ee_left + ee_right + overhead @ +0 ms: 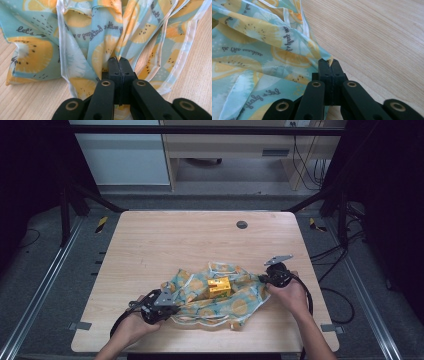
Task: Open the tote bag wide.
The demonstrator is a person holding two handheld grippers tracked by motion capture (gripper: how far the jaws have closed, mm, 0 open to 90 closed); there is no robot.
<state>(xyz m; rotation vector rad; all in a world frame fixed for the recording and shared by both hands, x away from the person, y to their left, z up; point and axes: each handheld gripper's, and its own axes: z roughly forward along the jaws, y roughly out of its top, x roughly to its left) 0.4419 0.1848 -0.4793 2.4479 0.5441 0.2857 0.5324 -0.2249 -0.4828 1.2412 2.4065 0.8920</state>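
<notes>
A light blue cloth printed with orange slices point(235, 302) lies rumpled on the wooden table point(165, 240) near its front edge. A small yellow box point(219, 287) sits on the middle of the cloth. My left gripper point(167, 306) pinches the cloth's left edge; in the left gripper view its jaws are shut on gathered folds of the cloth point(105, 50). My right gripper point(267, 279) holds the cloth's right corner, and in the right gripper view the corner of the cloth point(322, 53) is clamped between the closed jaws.
A dark round grommet point(242, 224) is set in the table near its far edge. Black frame posts stand at both far corners, and cables run along the floor to the right. Bare wood stretches behind the cloth.
</notes>
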